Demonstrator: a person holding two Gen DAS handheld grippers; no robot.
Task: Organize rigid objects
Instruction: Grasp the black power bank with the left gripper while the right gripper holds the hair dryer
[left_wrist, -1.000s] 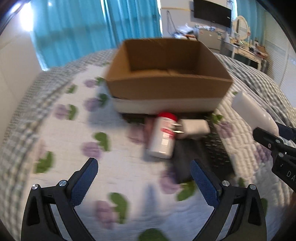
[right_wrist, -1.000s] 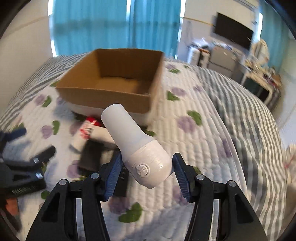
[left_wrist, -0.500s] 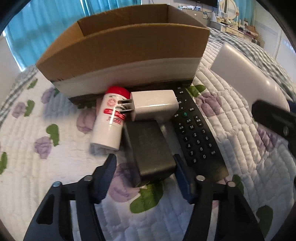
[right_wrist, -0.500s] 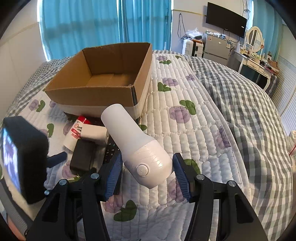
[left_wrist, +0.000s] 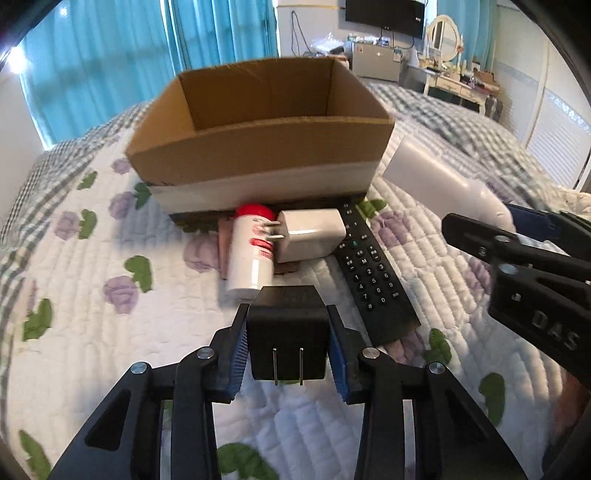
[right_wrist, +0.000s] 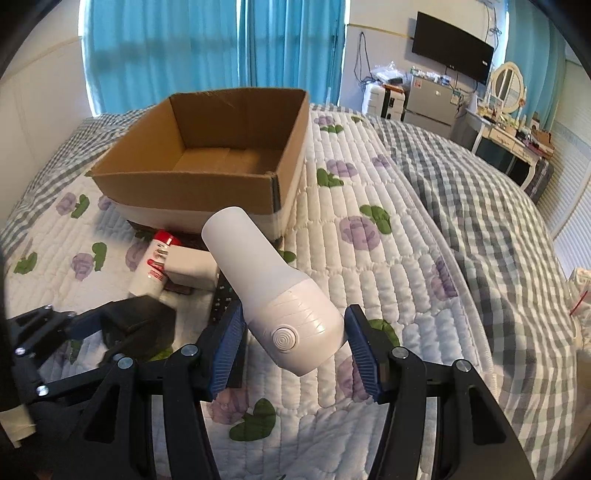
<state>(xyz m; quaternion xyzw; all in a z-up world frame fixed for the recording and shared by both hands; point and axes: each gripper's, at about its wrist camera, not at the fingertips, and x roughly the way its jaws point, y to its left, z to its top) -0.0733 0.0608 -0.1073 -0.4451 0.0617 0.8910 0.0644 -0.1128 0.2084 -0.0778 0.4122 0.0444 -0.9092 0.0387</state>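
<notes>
My left gripper (left_wrist: 287, 354) is shut on a black power adapter (left_wrist: 287, 332), prongs facing the camera, held above the quilt. My right gripper (right_wrist: 293, 349) is shut on a white cylindrical device (right_wrist: 273, 295) with a round button; it also shows in the left wrist view (left_wrist: 439, 188). An open, empty cardboard box (left_wrist: 258, 136) stands on the bed (left_wrist: 92, 314) beyond both grippers. In front of it lie a white bottle with a red cap (left_wrist: 251, 254), a white plug adapter (left_wrist: 312, 236) and a black remote control (left_wrist: 373, 273).
The bed has a flowered quilt and a grey checked blanket (right_wrist: 480, 206) on the right. Blue curtains (right_wrist: 221, 48), a TV (right_wrist: 452, 46) and a dressing table (right_wrist: 509, 118) stand at the back of the room.
My left gripper closed on the black power adapter and lifted it off the quilt, away from the bottle and remote. The right gripper kept holding the white device.
</notes>
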